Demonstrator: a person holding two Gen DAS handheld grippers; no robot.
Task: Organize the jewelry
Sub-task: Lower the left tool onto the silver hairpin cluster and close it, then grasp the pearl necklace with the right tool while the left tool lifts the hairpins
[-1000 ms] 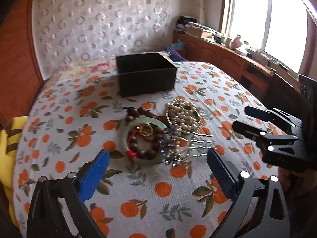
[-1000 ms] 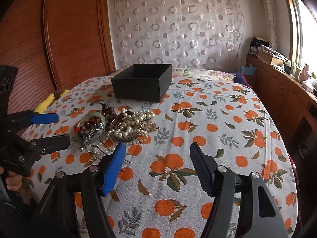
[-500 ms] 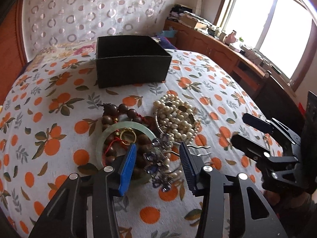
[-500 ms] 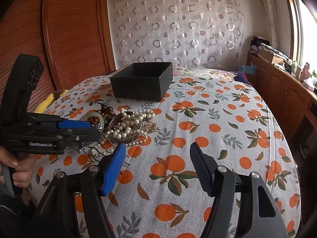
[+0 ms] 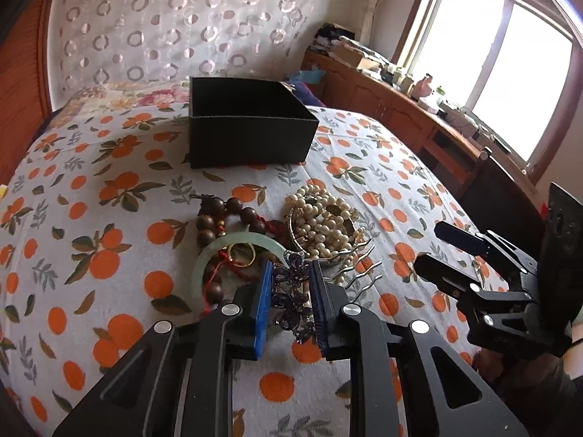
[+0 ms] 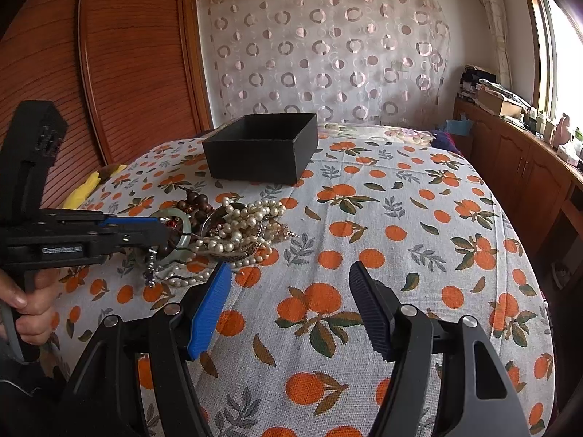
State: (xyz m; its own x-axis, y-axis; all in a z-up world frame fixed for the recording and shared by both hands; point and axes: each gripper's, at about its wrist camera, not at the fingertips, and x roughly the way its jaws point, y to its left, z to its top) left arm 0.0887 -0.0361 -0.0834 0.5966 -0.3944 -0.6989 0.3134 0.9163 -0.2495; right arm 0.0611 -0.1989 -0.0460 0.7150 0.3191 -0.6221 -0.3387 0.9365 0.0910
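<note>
Since a second ago my left gripper (image 5: 290, 300) jaws pinch the purple hairpin (image 5: 291, 302); right gripper (image 6: 291, 306) jaws spread; black box (image 5: 247, 127) looks empty, pile unsorted.

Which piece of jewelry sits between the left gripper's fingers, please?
The purple hair comb, flanked by the left gripper; the pearls, wooden beads and green bangle lie beyond.

The left wrist view looks down, close, over its claw (image 5: 289, 300) at the jewelry pile (image 5: 277, 244), facing the black box (image 5: 247, 134). The right wrist view sits farther back, level, sharing the pile (image 6: 226, 229), box (image 6: 260, 149) and left claw (image 6: 165, 236).
</note>
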